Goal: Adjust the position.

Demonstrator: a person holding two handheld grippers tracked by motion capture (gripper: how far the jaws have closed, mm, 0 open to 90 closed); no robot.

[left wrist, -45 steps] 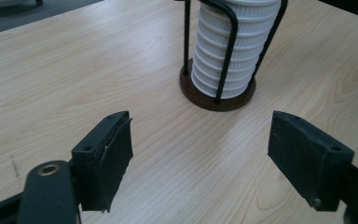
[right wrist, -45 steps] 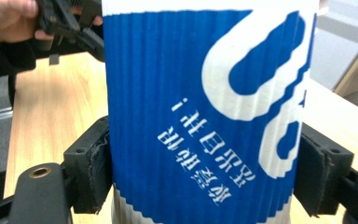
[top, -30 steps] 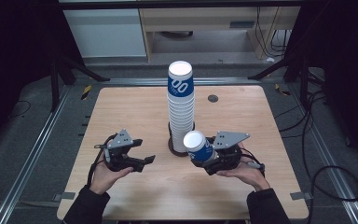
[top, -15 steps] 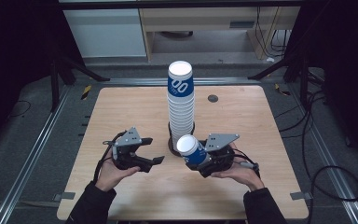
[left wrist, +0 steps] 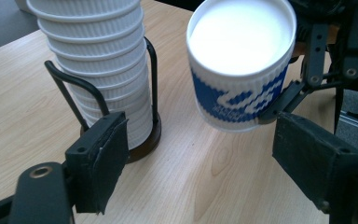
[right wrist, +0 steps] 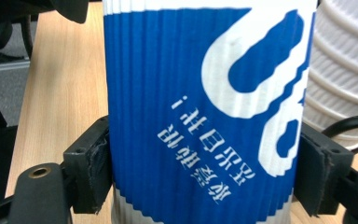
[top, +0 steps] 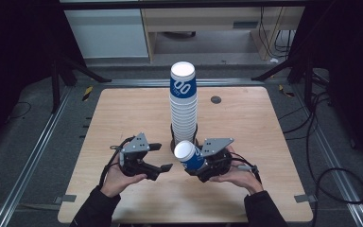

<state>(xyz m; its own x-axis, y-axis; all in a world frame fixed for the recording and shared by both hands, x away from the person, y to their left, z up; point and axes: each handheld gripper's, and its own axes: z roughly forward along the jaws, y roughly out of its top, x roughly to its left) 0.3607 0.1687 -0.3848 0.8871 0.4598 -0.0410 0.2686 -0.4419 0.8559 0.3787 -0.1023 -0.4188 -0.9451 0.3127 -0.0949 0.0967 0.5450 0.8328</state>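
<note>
The paper cup (top: 189,155) is ribbed blue with white swirls and white lettering, the cup stack (top: 184,104) mostly white under a blue-banded top, the bench (top: 123,113) pale woodgrain, both tools black.

Print on the paper cups

The cup (right wrist: 205,112) held in the right gripper (right wrist: 205,182) carries two lines of small white characters on its blue ribbed band, seen upside down and not legible enough to read, beside a large white curved logo shape. In the high view, the top cup of the stack (top: 183,101) shows a white mark resembling "00" on its blue band.
</note>
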